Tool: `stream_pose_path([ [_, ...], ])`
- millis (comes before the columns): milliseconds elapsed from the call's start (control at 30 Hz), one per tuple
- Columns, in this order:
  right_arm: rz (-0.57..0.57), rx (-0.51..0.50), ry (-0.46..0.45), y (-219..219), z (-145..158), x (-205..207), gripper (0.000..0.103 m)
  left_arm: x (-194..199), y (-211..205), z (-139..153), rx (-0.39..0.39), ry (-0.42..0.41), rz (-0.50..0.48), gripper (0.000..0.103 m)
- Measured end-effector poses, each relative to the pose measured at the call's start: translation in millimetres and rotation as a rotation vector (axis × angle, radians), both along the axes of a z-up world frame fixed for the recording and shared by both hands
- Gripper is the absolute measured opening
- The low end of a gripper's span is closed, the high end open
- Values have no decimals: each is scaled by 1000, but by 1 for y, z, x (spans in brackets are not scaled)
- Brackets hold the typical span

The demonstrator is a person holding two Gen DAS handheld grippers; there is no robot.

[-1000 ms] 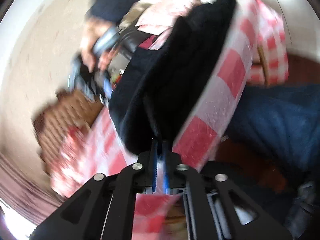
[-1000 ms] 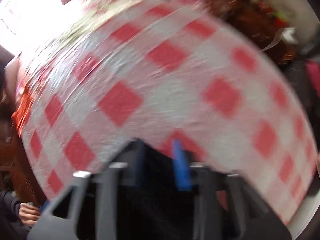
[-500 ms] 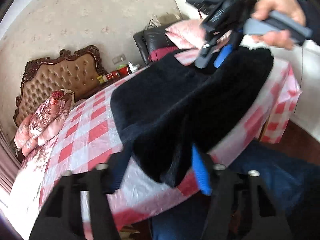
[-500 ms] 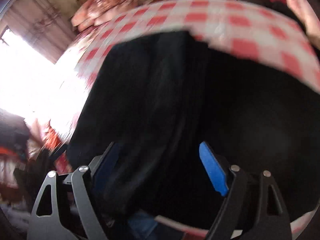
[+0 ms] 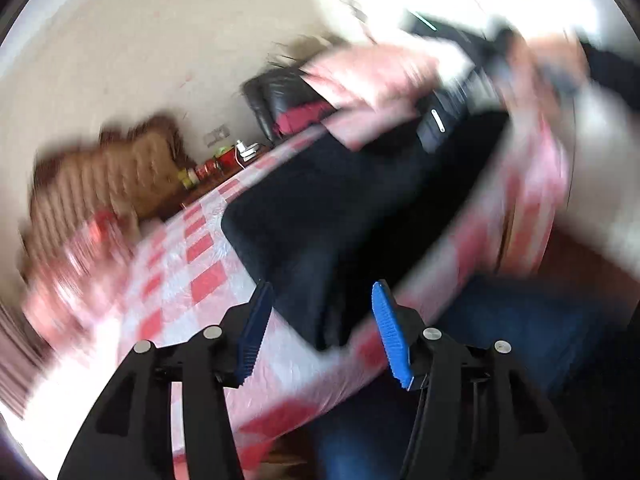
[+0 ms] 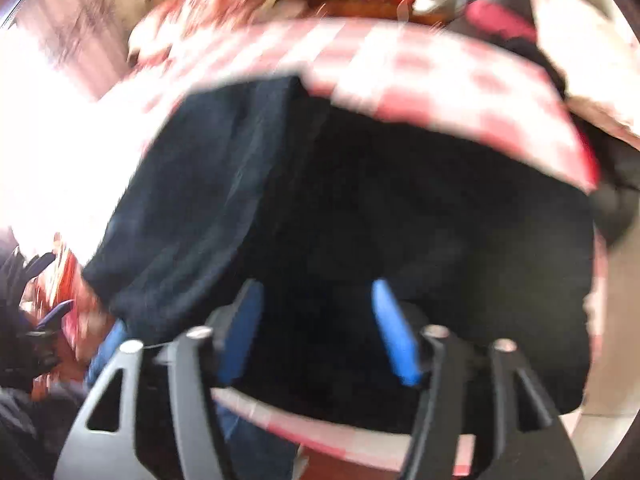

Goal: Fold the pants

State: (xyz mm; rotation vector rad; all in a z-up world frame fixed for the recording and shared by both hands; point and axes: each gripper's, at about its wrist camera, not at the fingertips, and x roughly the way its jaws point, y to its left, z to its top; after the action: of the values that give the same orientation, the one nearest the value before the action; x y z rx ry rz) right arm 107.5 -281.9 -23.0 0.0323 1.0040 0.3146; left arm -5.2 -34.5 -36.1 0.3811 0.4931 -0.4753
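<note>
The black pants [image 5: 344, 216] lie folded on a red-and-white checked cloth [image 5: 192, 276] over a table. They also fill the middle of the right wrist view [image 6: 360, 216]. My left gripper [image 5: 320, 320] is open and empty, just in front of the near corner of the pants. My right gripper [image 6: 316, 328] is open and empty, above the near edge of the pants. It also shows blurred at the top right of the left wrist view [image 5: 448, 120], held in a hand over the far end of the pants.
A padded headboard [image 5: 112, 176] and patterned bedding [image 5: 72, 272] lie left of the table. A black chair [image 5: 276, 100] with a pink pillow [image 5: 372, 76] stands behind it. The person's blue-jeaned legs [image 5: 520, 344] are at the table's near edge. Both views are motion-blurred.
One second ago my left gripper was shut on the pants. Both grippers have opened and let go. The pants now lie on the cloth, and both grippers have drawn back slightly.
</note>
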Motion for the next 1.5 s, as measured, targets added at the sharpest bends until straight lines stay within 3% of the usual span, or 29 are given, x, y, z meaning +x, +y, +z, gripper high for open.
stream_pose_path([
  [67,-9,29,-74,11,14,18,81,33,1,16,-199,92,19,47],
  [100,-1,-3,-102,24,16,28,81,58,-8,17,-292,147,38,32],
  [167,9,-75,-155,50,16,44,81,88,-33,5,-376,271,22,26],
  [200,7,-107,-170,60,16,52,81,98,-52,-8,-340,335,-1,26],
  [267,-8,-141,-188,84,10,70,81,103,-92,-38,-182,420,-34,25],
  [300,-14,-146,-191,91,8,74,81,96,-98,-39,-166,353,-23,25],
  [367,-19,-130,-188,104,1,82,81,96,-98,-39,-171,353,-18,25],
  [500,11,-145,-175,123,-13,96,81,106,-84,-35,-266,405,-3,26],
  [567,-9,-203,-166,125,-25,101,81,105,-77,-26,-307,381,2,26],
  [667,-36,-207,-124,117,-43,109,81,117,-54,-4,-349,296,106,28],
  [800,-43,-192,-98,110,-58,109,81,159,-26,10,-307,238,231,28],
  [1033,-50,-163,-93,105,-64,109,82,242,5,-16,-292,351,358,28],
  [1167,-54,-157,-95,104,-64,108,82,259,7,-39,-222,440,337,28],
  [1200,-60,-159,-100,102,-62,106,82,251,4,-41,-224,427,335,31],
  [1267,-82,-161,-128,98,-48,93,79,247,4,-39,-240,431,312,40],
  [1367,-28,-74,-222,89,-15,48,79,239,26,-26,-350,393,327,58],
  [1433,14,-63,-260,91,-6,14,79,247,46,-25,-412,411,349,61],
  [1500,36,-114,-252,95,-11,-3,78,255,62,-29,-470,447,340,60],
])
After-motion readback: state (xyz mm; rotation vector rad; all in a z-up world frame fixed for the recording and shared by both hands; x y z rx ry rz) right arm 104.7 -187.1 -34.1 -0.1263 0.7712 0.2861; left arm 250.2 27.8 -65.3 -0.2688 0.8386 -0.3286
